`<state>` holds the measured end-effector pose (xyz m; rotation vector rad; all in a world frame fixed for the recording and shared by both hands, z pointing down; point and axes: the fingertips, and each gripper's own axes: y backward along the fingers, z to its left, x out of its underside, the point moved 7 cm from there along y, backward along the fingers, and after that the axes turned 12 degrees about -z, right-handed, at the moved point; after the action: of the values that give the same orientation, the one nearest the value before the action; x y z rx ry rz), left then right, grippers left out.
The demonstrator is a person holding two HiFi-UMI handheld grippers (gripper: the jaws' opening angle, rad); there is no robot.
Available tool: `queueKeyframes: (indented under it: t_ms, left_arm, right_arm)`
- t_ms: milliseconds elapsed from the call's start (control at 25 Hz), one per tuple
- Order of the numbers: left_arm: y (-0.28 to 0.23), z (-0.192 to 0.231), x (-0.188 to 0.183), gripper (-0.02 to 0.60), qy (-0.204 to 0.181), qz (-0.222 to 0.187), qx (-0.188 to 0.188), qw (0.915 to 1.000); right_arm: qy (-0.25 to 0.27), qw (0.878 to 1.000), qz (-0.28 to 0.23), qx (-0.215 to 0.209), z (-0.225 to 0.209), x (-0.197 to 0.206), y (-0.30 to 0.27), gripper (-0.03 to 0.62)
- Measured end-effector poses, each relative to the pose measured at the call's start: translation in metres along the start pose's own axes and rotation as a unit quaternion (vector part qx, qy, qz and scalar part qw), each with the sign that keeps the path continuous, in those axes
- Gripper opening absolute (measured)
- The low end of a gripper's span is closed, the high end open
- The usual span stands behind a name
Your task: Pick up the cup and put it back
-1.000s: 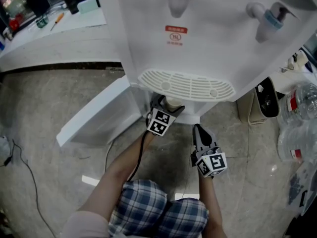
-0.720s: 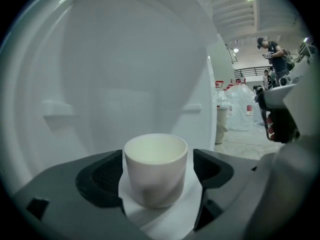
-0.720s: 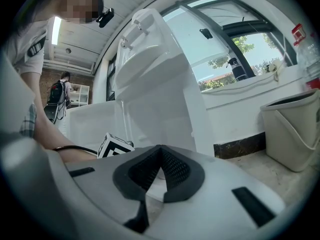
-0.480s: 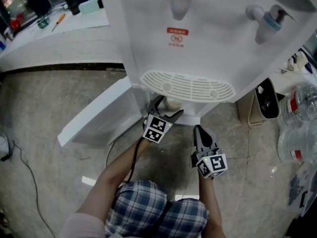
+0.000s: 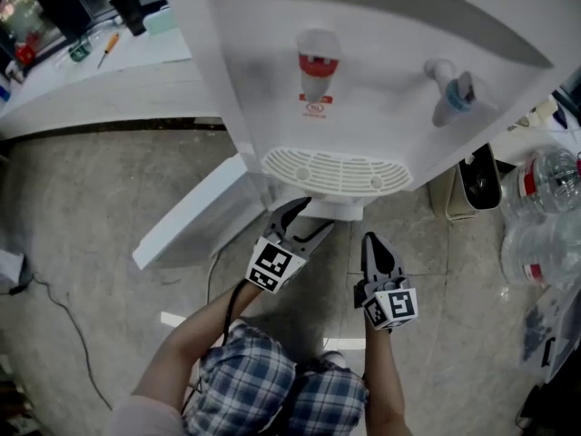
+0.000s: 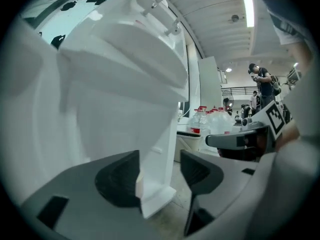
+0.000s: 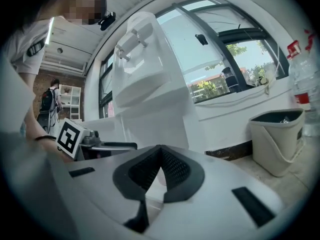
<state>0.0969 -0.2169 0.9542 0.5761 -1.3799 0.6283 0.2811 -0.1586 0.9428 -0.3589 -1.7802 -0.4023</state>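
lap: my plaid shorts (image 5: 272,389) fill the bottom of the head view, closest to me.
right gripper (image 5: 373,239): clenched, its tips meeting on nothing. It idles just beside the left one and is aimed at the dispenser's foot.
left gripper (image 5: 314,213): released. The jaws stand apart, though they have just been closing partway. Nothing is pinched between the pads, and only the dispenser's lower front shows through the gap.
cup: in neither grip. I cannot pick it out for certain. A pale sliver (image 6: 137,184) at the inner edge of my left jaw may be part of it, and in the head view the drip tray hides the recess below.
water dispenser (image 5: 372,89): stands right in front of me. Its drip tray (image 5: 336,171) juts out over my left jaws, and the red tap (image 5: 316,62) and blue tap (image 5: 451,94) are higher up.
further off: a waste bin (image 5: 477,184) and water bottles (image 5: 545,180) stand to the right of the dispenser.
done, as I judge it: I carry no cup and my left jaws sit clear of the recess, so the put-back looks finished, though I cannot prove it from here.
left to do: at most, checking that the cup stands upright and taking both grippers away.
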Motion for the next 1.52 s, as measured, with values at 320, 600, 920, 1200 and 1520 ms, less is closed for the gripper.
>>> queueKeyframes:
  t_ms: [320,600,920,1200,1520]
  left_arm:
    - [0.077,-0.021,-0.131,0.054,0.032,0.020,-0.036,0.9986]
    - [0.129,-0.029,-0.315,0.023,-0.024,0.017,-0.037,0.9989]
    - [0.151,-0.041,-0.510,0.023,-0.046,0.000,-0.048,0.9978]
    - [0.160,-0.056,-0.632,0.023,-0.063,-0.025,-0.074,0.9949]
    - [0.177,-0.063,-0.714,0.024,-0.073,-0.047,-0.094,0.9918]
  right_arm:
    - [0.034,0.997,0.014,0.068,0.046,-0.132,0.027,0.017]
    - [0.034,0.995,0.006,0.090,0.094,-0.289,0.039,0.015]
    - [0.047,0.994,-0.002,0.095,0.137,-0.459,0.036,0.015]
    - [0.063,0.993,-0.036,0.093,0.161,-0.590,0.040,0.015]
    - [0.094,0.987,-0.081,0.107,0.181,-0.691,0.043,0.015]
